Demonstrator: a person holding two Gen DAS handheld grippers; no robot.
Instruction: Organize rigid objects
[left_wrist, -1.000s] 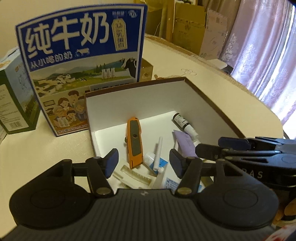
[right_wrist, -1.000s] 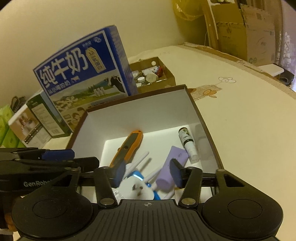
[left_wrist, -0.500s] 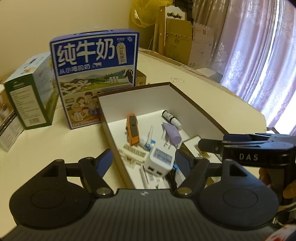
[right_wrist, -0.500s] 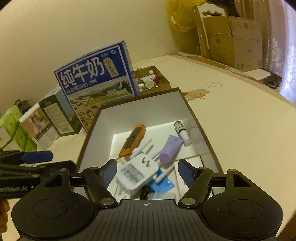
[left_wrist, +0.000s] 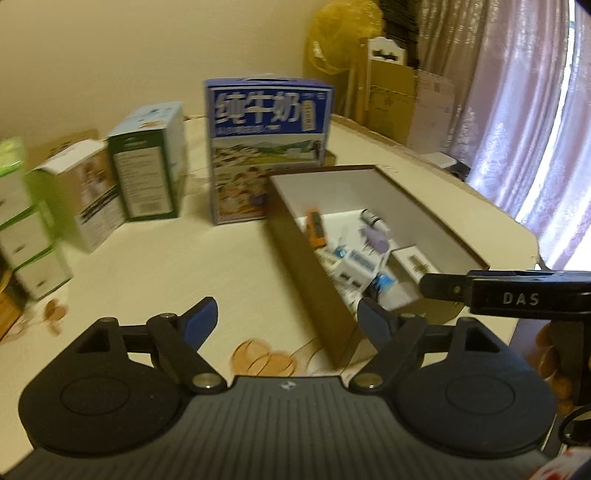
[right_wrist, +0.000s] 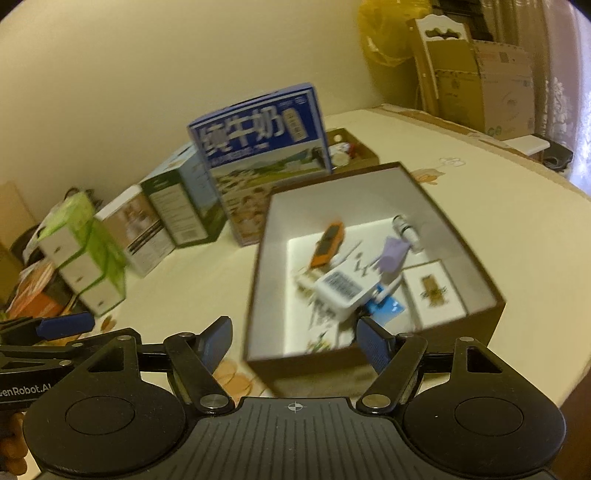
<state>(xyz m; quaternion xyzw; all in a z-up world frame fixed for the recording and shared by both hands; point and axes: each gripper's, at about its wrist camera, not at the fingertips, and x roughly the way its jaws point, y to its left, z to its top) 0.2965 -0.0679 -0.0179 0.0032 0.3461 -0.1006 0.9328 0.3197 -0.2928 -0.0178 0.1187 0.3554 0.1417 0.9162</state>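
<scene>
Right wrist view: both grippers empty, short of the brown box (right_wrist: 373, 354) at frame centre.

The right gripper (right_wrist: 295, 343) has its fingers apart with nothing between; the left gripper (left_wrist: 286, 319) has jaws opening, likewise bare — free, I judge, for a fresh pick. The box holds the rigid items, loosely piled: an orange utility knife (right_wrist: 327, 245), a white charger (right_wrist: 341, 290), a purple piece (right_wrist: 393, 254), a small bottle (right_wrist: 404, 229) — blur hides the rest. A milk carton (right_wrist: 258, 147) stands behind it, upper centre.
</scene>
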